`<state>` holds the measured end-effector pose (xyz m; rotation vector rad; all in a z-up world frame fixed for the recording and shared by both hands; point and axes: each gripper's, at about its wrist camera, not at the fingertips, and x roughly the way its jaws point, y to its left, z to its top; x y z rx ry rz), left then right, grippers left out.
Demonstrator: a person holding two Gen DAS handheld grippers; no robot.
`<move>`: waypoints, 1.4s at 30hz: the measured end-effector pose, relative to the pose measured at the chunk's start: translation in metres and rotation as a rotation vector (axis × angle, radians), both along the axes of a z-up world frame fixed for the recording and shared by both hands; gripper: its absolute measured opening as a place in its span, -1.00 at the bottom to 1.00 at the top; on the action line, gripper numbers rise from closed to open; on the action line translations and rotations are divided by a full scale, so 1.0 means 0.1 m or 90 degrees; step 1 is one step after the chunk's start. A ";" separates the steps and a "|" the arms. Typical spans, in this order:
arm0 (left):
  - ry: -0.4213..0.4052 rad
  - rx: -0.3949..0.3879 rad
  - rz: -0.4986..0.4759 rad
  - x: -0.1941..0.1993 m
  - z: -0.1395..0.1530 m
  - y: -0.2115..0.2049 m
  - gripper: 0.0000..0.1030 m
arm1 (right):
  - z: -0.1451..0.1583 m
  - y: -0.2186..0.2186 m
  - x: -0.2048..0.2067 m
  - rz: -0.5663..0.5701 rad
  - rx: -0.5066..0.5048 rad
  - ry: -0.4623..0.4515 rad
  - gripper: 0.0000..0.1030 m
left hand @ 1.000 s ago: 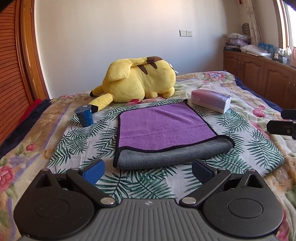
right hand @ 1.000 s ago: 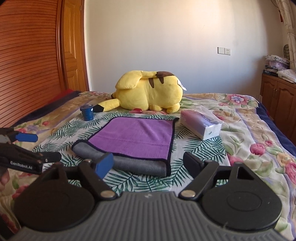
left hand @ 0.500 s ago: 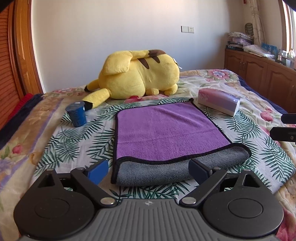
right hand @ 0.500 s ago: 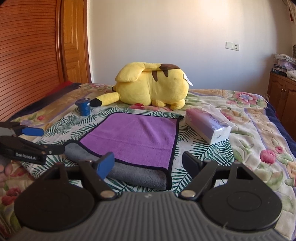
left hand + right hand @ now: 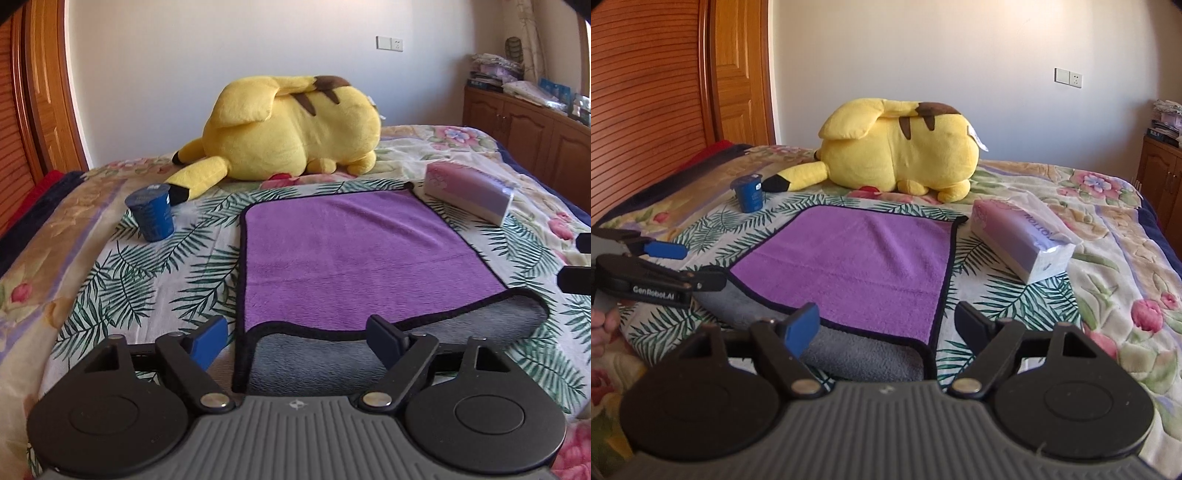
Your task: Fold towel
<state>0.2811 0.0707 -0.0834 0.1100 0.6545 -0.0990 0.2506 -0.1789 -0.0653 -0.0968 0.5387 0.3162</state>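
A purple towel (image 5: 343, 254) with a grey underside and black trim lies folded once on the bed, its grey fold edge nearest me; it also shows in the right wrist view (image 5: 857, 266). My left gripper (image 5: 297, 338) is open and empty, its fingers straddling the towel's near left corner. My right gripper (image 5: 886, 325) is open and empty, over the towel's near right corner. The left gripper (image 5: 683, 264) also shows from the side in the right wrist view, at the towel's left corner.
A yellow plush toy (image 5: 291, 129) lies behind the towel. A blue cup (image 5: 150, 212) stands at the far left, a tissue pack (image 5: 469, 194) at the far right. The bedspread (image 5: 110, 280) has leaves and flowers. A wooden cabinet (image 5: 528, 129) stands right.
Both grippers have moved forward and lower toward the towel's near edge, which now lies between their open fingers. The towel has not moved.
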 end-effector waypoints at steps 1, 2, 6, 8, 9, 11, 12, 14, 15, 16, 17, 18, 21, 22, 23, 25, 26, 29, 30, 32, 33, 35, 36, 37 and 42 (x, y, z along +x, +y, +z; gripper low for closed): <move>0.004 0.000 0.002 0.03 -0.02 0.02 0.19 | -0.01 0.01 0.00 0.001 -0.004 -0.003 0.57; 0.007 -0.001 0.002 0.05 -0.04 0.04 0.13 | -0.01 0.02 0.01 0.002 -0.007 -0.004 0.56; 0.020 -0.005 0.003 0.13 -0.10 0.10 -0.11 | -0.02 0.05 0.07 0.006 -0.011 0.002 0.56; 0.028 -0.016 0.006 0.16 -0.13 0.14 -0.26 | -0.04 0.05 0.09 0.007 -0.015 0.007 0.55; 0.030 -0.026 0.008 0.16 -0.14 0.17 -0.31 | -0.05 0.04 0.10 0.006 -0.016 0.011 0.53; 0.036 -0.044 0.012 0.17 -0.16 0.23 -0.45 | -0.09 0.03 0.13 0.002 -0.019 0.025 0.49; 0.040 -0.052 0.013 0.17 -0.17 0.25 -0.49 | -0.11 0.02 0.14 -0.001 -0.021 0.033 0.47; 0.046 -0.065 0.015 0.17 -0.18 0.29 -0.54 | -0.15 -0.01 0.18 -0.010 -0.021 0.050 0.42; 0.047 -0.068 0.018 0.17 -0.19 0.31 -0.54 | -0.17 -0.03 0.20 -0.014 -0.019 0.058 0.40; 0.048 -0.071 0.019 0.17 -0.20 0.32 -0.55 | -0.18 -0.04 0.21 -0.019 -0.018 0.065 0.39; 0.049 -0.074 0.021 0.16 -0.21 0.34 -0.59 | -0.20 -0.05 0.22 -0.024 -0.016 0.071 0.37; 0.052 -0.081 0.023 0.16 -0.22 0.36 -0.62 | -0.21 -0.07 0.24 -0.029 -0.015 0.078 0.36; 0.063 -0.104 0.019 0.16 -0.26 0.41 -0.81 | -0.25 -0.09 0.28 -0.043 -0.012 0.099 0.34; 0.065 -0.106 0.015 0.16 -0.26 0.41 -0.83 | -0.27 -0.09 0.30 -0.046 -0.012 0.106 0.34; 0.066 -0.107 0.009 0.15 -0.26 0.40 -0.87 | -0.28 -0.10 0.32 -0.050 -0.011 0.113 0.34; 0.066 -0.117 -0.003 0.14 -0.25 0.41 -0.96 | -0.30 -0.11 0.35 -0.055 -0.013 0.127 0.34; 0.065 -0.123 -0.008 0.13 -0.24 0.40 -1.00 | -0.31 -0.12 0.37 -0.056 -0.013 0.133 0.34; 0.062 -0.134 -0.026 0.10 -0.22 0.39 -1.00 | -0.33 -0.14 0.43 -0.053 -0.010 0.157 0.33; 0.062 -0.135 -0.030 0.10 -0.22 0.38 -1.00 | -0.35 -0.13 0.46 -0.053 -0.009 0.172 0.33; 0.063 -0.131 -0.034 0.10 -0.23 0.37 -1.00 | -0.39 -0.13 0.51 -0.054 -0.007 0.193 0.31; 0.064 -0.129 -0.034 0.10 -0.23 0.37 -1.00 | -0.40 -0.13 0.53 -0.053 -0.007 0.202 0.30; 0.066 -0.129 -0.034 0.10 -0.25 0.38 -1.00 | -0.43 -0.12 0.57 -0.051 -0.007 0.217 0.24; 0.067 -0.130 -0.034 0.10 -0.25 0.39 -1.00 | -0.44 -0.12 0.58 -0.050 -0.006 0.224 0.19; 0.068 -0.130 -0.034 0.11 -0.26 0.39 -1.00 | -0.45 -0.12 0.60 -0.050 -0.006 0.230 0.17; 0.068 -0.124 -0.033 0.11 -0.27 0.40 -1.00 | -0.46 -0.15 0.67 -0.049 0.004 0.248 -0.07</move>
